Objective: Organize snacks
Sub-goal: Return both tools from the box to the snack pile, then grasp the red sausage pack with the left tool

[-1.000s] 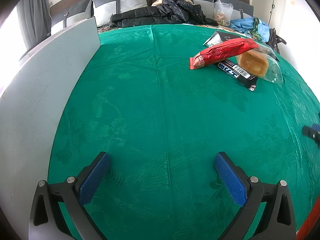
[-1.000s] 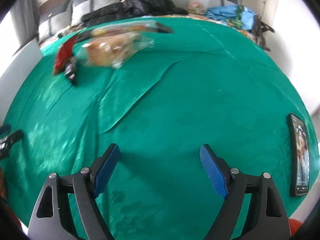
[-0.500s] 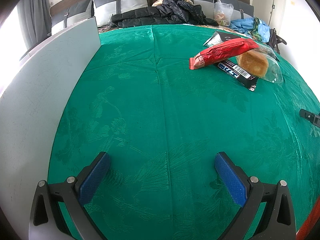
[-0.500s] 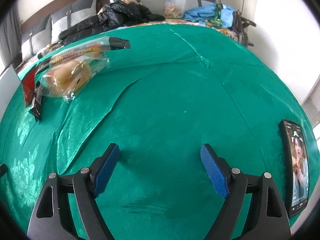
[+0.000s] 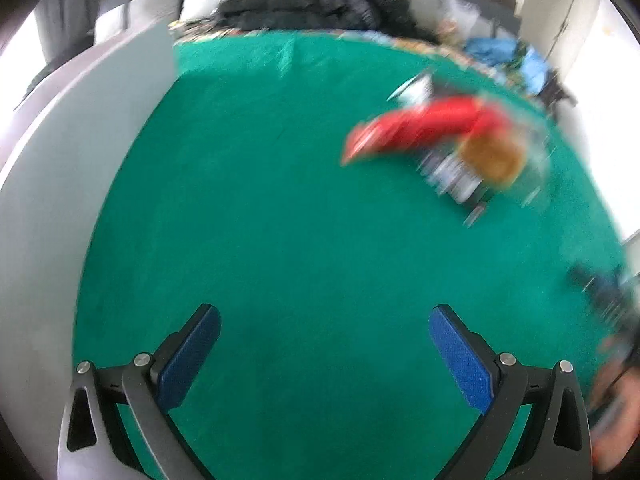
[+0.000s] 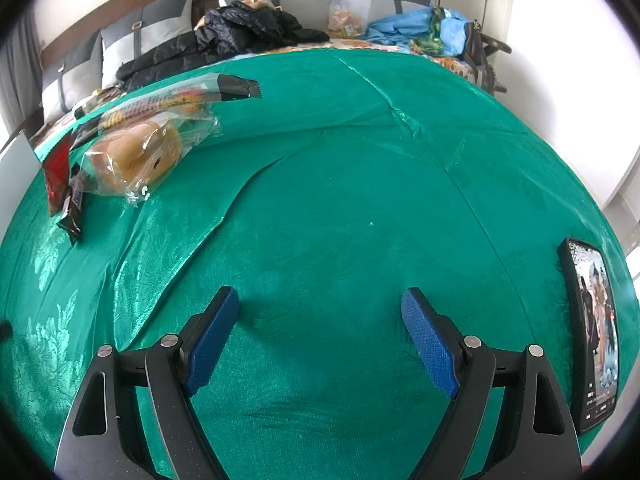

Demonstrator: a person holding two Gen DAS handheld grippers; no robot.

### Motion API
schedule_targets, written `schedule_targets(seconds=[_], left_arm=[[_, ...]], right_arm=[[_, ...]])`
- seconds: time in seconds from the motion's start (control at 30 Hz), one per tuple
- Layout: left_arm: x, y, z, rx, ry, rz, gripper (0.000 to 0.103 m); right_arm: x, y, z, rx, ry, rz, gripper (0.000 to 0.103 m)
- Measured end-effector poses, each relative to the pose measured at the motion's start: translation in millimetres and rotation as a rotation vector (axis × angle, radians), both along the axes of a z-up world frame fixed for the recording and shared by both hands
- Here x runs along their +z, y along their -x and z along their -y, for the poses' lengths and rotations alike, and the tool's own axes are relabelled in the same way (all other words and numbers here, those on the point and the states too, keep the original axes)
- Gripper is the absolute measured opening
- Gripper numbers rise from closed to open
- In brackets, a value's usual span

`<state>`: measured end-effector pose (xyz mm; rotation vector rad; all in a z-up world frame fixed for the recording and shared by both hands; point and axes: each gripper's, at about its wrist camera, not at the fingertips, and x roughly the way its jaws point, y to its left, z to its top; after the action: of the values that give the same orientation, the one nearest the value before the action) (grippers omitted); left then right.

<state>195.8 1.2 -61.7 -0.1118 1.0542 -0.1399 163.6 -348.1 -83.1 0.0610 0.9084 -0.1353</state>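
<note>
The snacks lie in one overlapping pile on the green cloth (image 6: 360, 200), and the bagged bun (image 6: 132, 156) serves as the landmark. In the right wrist view the bun sits in clear wrap on the far left part of the cloth, its bag's long axis running from lower left to upper right. Behind it and touching it, a long clear packet with a black end (image 6: 180, 98) lies nearly parallel, its black end pointing right. Left of the bun, a red packet (image 6: 56, 172) shows mostly end-on, partly hidden. Just below and left of the bun, a slim dark bar (image 6: 74, 210) runs from near to far with its near end toward the camera. A phone (image 6: 592, 332), screen lit, lies flat well to the right of the bun at the cloth's right edge, long axis near to far. The right gripper (image 6: 320, 304) is spread wide with nothing between its blue pads (image 6: 212, 340), well apart from the bun. The left wrist view is motion-blurred: the red packet (image 5: 424, 128) slants from lower left to upper right, overlapping the bun (image 5: 492, 156). The left gripper (image 5: 324, 320) is also spread wide and holds nothing. Whether either gripper's tips touch the cloth cannot be told. A white board (image 5: 60, 184) borders the cloth far left of the bun.
</note>
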Motion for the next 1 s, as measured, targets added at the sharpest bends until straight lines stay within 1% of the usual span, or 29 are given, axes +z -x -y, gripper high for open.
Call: schedule_targets(seconds=[0.1,0.2,0.23,0.3,0.37,0.4,0.43,0.53,0.57,0.67,0.7,0.77,0.87,0.93,1.0], left_arm=[[40,-47,31,0.006,0.058,0.057,0.103],[62,-89,57,0.021,0.069,0.088,0.103],[66,-105,70,0.02,0.051,0.102,0.103],[62,-121,86,0.012,0.009,0.103,0.103],[47,-134,97,-0.004,-0.073,0.065,0.103],[40,-135,97,-0.005,-0.115,0.047,0.1],[33,-130,94,-0.003,-0.134,0.03,0.1],[13,-96,65,0.007,-0.126,-0.019,0.1],[8,-76,48,0.009,-0.131,-0.027,0.1],[-4,-20,2,0.014,-0.183,-0.053,0.1],[-7,-3,-13,0.019,-0.184,-0.066,0.1],[-10,24,-37,0.032,-0.162,-0.087,0.1],[-7,47,-57,0.054,-0.119,-0.085,0.1],[-6,52,-59,0.062,-0.079,-0.076,0.099],[-1,46,-52,0.049,-0.015,-0.064,0.099]], right_arm=[[0,0,0,0.0,0.0,0.0,0.086],[0,0,0,0.0,0.0,0.0,0.086],[0,0,0,0.0,0.0,0.0,0.086],[0,0,0,0.0,0.0,0.0,0.086],[0,0,0,0.0,-0.001,0.0,0.087],[0,0,0,0.0,0.0,0.0,0.087],[0,0,0,0.0,0.0,0.0,0.087],[0,0,0,0.0,0.0,0.0,0.087],[0,0,0,0.0,0.0,0.0,0.087],[0,0,0,-0.001,0.0,0.0,0.087],[0,0,0,-0.001,0.0,0.0,0.087],[0,0,0,-0.001,0.001,-0.001,0.087],[0,0,0,-0.001,0.0,-0.001,0.087],[0,0,0,0.0,0.0,-0.001,0.087],[0,0,0,-0.001,0.0,-0.001,0.087]])
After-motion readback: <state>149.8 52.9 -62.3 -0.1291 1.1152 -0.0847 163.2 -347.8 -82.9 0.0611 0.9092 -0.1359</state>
